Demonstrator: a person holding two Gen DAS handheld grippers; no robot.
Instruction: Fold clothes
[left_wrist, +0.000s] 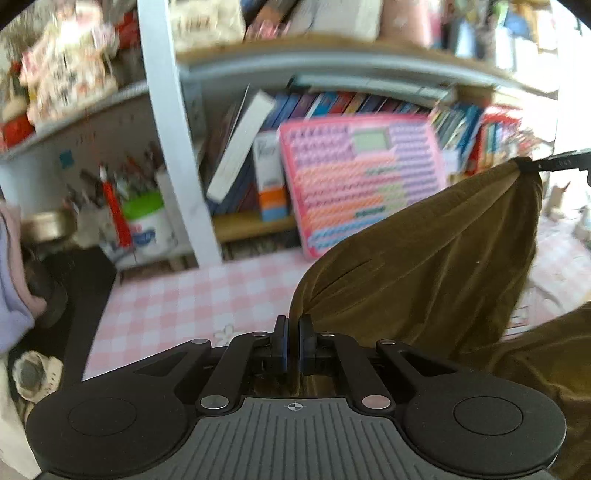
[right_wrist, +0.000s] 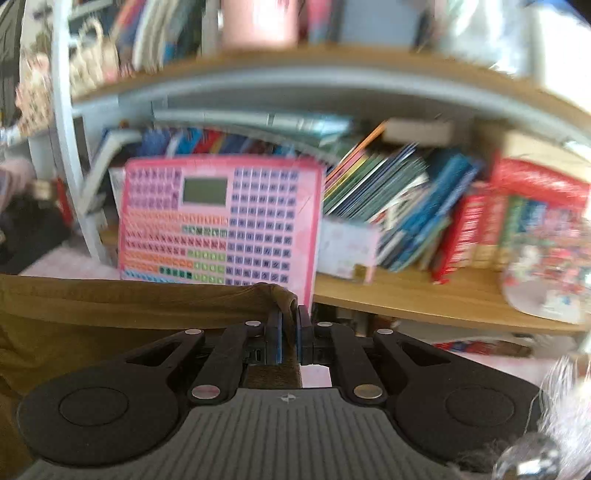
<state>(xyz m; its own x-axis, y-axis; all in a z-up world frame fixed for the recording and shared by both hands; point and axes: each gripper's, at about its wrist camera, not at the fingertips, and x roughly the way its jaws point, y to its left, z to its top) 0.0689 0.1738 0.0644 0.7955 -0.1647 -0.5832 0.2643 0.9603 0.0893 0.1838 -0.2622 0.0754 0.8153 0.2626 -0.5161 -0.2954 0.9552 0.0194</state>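
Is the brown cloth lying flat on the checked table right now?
No, the brown cloth hangs lifted above the checked table, pinched by both grippers.

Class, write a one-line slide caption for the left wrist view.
Left gripper and right gripper pinch an olive-brown garment taut above the pink checked tablecloth, bookshelf behind.

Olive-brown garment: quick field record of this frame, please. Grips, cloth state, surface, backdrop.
garment: olive-brown fabric garment, lifted and stretched between both grippers
left gripper: shut on one garment edge
right gripper: shut on a bunched garment edge
surface: pink-and-white checked tablecloth
backdrop: pink keyboard-style toy tablet leaning on a bookshelf
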